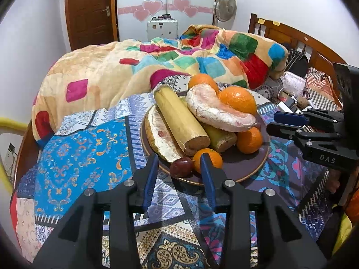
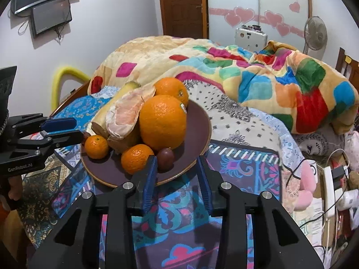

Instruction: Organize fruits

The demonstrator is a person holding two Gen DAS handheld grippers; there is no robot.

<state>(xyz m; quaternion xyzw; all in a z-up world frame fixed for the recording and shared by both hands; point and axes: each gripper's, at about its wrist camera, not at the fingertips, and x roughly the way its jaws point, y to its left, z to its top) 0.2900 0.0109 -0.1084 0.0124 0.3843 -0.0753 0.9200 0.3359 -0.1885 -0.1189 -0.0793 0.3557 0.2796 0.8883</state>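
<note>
The left gripper (image 1: 177,168) is hovering at the near rim of the purple plate (image 1: 258,165), jaws released and empty, framing a small dark fruit (image 1: 181,167) beside a mandarin (image 1: 207,158). The plate is sitting on the patterned bed cover (image 1: 78,148). The right gripper (image 2: 177,170) is waiting opposite, jaws likewise released. Recommended: close gently around one small fruit only, avoiding the stacked pomelo segment (image 1: 215,109).
</note>
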